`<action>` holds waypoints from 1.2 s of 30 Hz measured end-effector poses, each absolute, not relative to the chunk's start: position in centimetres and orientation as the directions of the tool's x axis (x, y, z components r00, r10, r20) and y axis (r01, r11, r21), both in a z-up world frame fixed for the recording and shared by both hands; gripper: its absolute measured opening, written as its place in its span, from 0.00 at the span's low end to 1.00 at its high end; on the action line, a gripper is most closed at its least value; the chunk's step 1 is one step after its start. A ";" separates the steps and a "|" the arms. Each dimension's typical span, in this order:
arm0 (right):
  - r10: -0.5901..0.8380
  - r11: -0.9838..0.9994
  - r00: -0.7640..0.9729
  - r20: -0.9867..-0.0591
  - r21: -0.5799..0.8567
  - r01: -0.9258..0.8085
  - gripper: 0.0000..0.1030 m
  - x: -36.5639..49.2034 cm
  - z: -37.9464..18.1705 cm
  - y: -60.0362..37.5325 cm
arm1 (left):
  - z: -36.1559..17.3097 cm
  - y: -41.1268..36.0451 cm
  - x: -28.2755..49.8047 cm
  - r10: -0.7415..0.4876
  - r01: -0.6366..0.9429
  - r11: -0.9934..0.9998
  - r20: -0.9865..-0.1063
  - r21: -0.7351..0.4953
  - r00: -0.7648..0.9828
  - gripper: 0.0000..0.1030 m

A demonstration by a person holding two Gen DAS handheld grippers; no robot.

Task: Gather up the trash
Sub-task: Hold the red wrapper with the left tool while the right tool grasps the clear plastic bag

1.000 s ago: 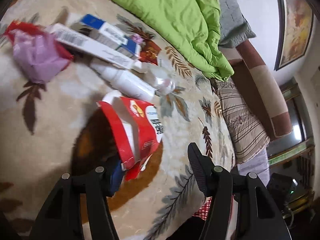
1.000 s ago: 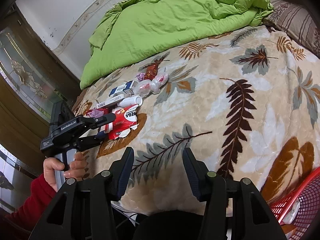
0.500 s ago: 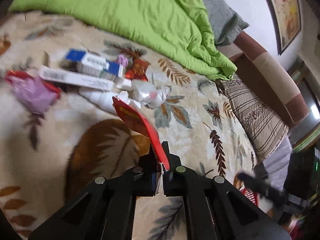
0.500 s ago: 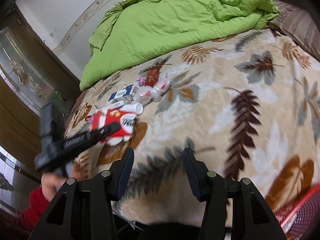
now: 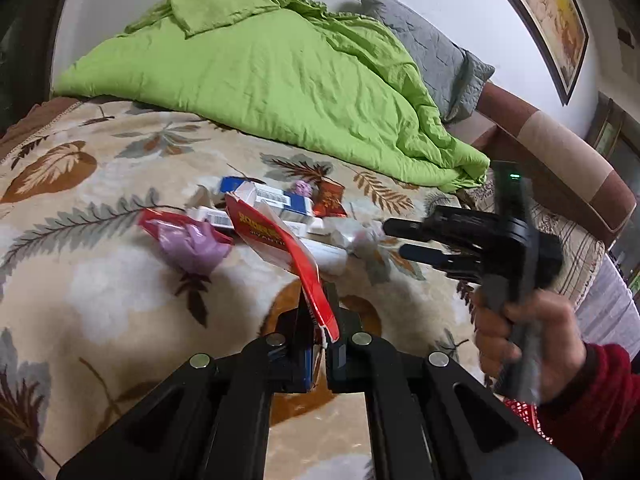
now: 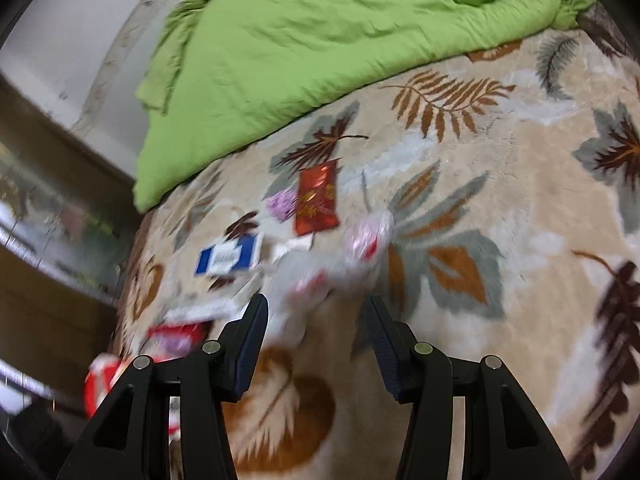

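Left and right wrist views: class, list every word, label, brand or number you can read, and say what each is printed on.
Nothing reads with certainty.
On the red carton: yellow block letters above a white line of print, too skewed to read.
On the blue box: a white label with a barcode, print too small.
On the red packet: gold characters, blurred.

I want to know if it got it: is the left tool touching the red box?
Touching. In the left wrist view, the left tool is shut on the red box, lifting it off the blanket.
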State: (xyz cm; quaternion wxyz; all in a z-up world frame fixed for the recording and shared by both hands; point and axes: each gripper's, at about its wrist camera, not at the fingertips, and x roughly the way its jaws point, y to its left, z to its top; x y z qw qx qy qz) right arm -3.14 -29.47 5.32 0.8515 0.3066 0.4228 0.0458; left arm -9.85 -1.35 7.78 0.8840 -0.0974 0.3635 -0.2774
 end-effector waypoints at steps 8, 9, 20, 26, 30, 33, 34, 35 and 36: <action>0.336 0.755 0.624 -0.705 0.598 0.269 0.40 0.7 2.3 -29.9 | 7.2 -0.1 -9.7 -0.554 0.421 0.832 -0.591 -0.362 0.587 0.04; 0.335 0.762 0.627 -0.704 0.593 0.260 0.36 0.6 2.5 -29.7 | 7.2 -0.2 -9.7 -0.551 0.422 0.833 -0.592 -0.356 0.588 0.04; 0.243 0.884 0.736 -0.632 0.456 0.100 0.27 -7.8 7.8 -27.7 | 8.9 -1.8 -12.4 -0.566 0.475 0.820 -0.570 -0.318 0.595 0.04; 0.246 0.894 0.769 -0.590 0.445 0.055 0.27 -14.8 9.6 -27.9 | 10.2 -3.7 -14.9 -0.596 0.527 0.794 -0.558 -0.302 0.578 0.04; 0.247 0.890 0.780 -0.575 0.453 0.053 0.27 -18.4 10.2 -28.5 | 10.8 -4.9 -16.5 -0.615 0.560 0.775 -0.555 -0.293 0.561 0.04; 0.238 0.892 0.794 -0.560 0.450 0.050 0.27 -20.7 10.8 -28.8 | 11.3 -5.7 -17.3 -0.628 0.581 0.761 -0.551 -0.288 0.549 0.04; 0.233 0.894 0.798 -0.556 0.445 0.049 0.27 -21.3 10.9 -28.8 | 11.5 -6.0 -17.8 -0.632 0.591 0.756 -0.549 -0.282 0.546 0.04; 0.229 0.896 0.802 -0.552 0.441 0.048 0.27 -22.1 11.1 -28.8 | 11.6 -6.2 -18.0 -0.635 0.598 0.752 -0.549 -0.278 0.544 0.04; 0.230 0.897 0.803 -0.550 0.440 0.045 0.27 -22.7 11.2 -28.8 | 11.7 -6.6 -18.4 -0.640 0.606 0.746 -0.549 -0.276 0.538 0.04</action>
